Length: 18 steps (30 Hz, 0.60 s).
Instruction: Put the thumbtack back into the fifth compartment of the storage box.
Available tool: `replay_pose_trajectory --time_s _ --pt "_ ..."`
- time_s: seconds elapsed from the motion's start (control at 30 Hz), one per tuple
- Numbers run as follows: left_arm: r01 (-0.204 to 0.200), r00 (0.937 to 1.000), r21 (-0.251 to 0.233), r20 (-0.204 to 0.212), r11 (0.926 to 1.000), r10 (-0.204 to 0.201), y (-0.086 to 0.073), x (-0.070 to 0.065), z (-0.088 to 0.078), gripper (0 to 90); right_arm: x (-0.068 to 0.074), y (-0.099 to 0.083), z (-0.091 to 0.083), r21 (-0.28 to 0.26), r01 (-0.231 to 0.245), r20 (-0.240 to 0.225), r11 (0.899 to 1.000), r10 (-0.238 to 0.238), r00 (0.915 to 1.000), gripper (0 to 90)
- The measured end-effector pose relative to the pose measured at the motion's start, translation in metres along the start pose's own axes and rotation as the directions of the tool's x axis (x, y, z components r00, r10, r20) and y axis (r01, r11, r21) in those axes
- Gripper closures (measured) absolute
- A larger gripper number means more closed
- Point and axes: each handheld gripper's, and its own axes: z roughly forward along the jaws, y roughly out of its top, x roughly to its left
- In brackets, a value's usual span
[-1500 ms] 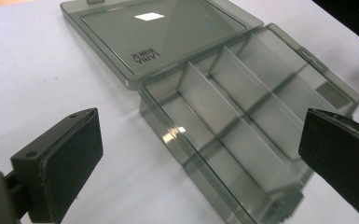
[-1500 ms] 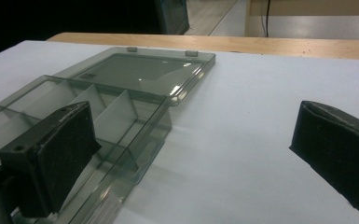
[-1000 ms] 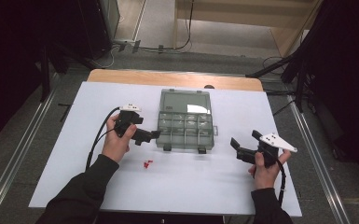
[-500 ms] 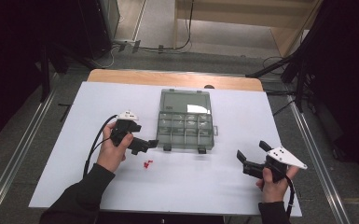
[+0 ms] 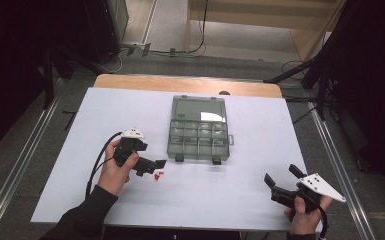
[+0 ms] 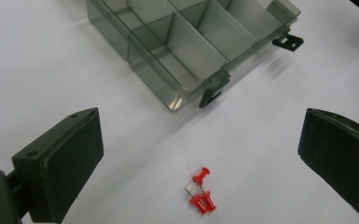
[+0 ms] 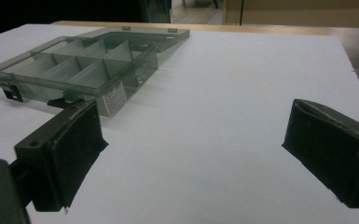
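Three small red plastic push pins [image 6: 201, 191] lying clustered on the white bench [image 5: 240, 190], lower centre of the left gripper view, between the jaws; long axes slanting from lower left to upper right, one head uppermost. One clear grey compartment box [image 5: 198, 135], lid open, above. Left gripper [image 5: 152, 165] wide open, empty, beside the pins. Right gripper [image 5: 280, 180] wide open, empty, lower right.

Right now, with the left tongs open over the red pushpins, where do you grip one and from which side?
Take the pushpin lying apart by its red plastic head, coming straight down with the left tongs, one jaw either side. It lies flat on the white table, so the thin point offers little to pinch. The other pins lie clumped together, harder to single out.
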Motion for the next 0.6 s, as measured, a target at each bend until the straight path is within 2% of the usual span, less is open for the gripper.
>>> replay_pose_trajectory --time_s 0.1,0.13,0.17,0.23,0.27,0.33,0.43,0.5,0.6 --pt "0.007 0.9999 0.002 -0.011 1.0 -0.007 -0.004 -0.002 -0.003 0.0 -0.001 -0.001 -0.004 -0.005 0.0 0.005 1.0 0.0 1.0 4.7" --pt "0.022 0.9997 -0.01 -0.012 0.9997 -0.022 -0.006 -0.003 -0.004 0.0 -0.002 -0.002 -0.004 -0.008 0.004 0.009 1.0 -0.004 0.9999 5.1" --pt "0.021 0.9997 -0.007 -0.015 0.9997 -0.022 -0.007 -0.003 -0.005 0.0 -0.002 -0.003 -0.004 -0.008 -0.012 0.005 1.0 0.012 0.9999 5.5" --pt "0.024 0.9996 -0.005 -0.016 0.9997 -0.024 -0.01 -0.004 -0.007 0.0 -0.002 -0.004 -0.003 -0.005 -0.009 0.01 1.0 0.009 0.9999 6.4" --pt "0.018 0.9996 0.006 -0.024 0.9998 -0.017 -0.011 -0.006 -0.008 0.0 -0.002 -0.004 -0.003 -0.003 -0.006 0.006 1.0 0.006 1.0 6.5" --pt "0.013 0.9977 0.025 -0.067 0.9996 -0.011 -0.014 -0.009 -0.008 1.8 -0.001 -0.004 -0.002 -0.007 0.005 0.006 1.0 -0.005 1.0 6.7" --pt "0.021 0.9939 0.046 -0.11 0.9987 -0.015 -0.019 -0.011 -0.007 12.4 0.0 -0.004 -0.001 0.004 0.003 0.004 1.0 -0.003 1.0 7.5" --pt "0.022 0.9928 0.069 -0.119 0.9974 -0.014 -0.021 -0.012 -0.005 16.3 0.001 -0.005 0.0 0.009 0.005 0.006 1.0 -0.005 1.0 7.6" --pt "0.013 0.991 0.088 -0.134 0.9961 -0.001 -0.024 -0.014 -0.001 32.2 0.001 -0.005 0.001 0.011 0.014 0.013 1.0 -0.014 0.9998 8.6"
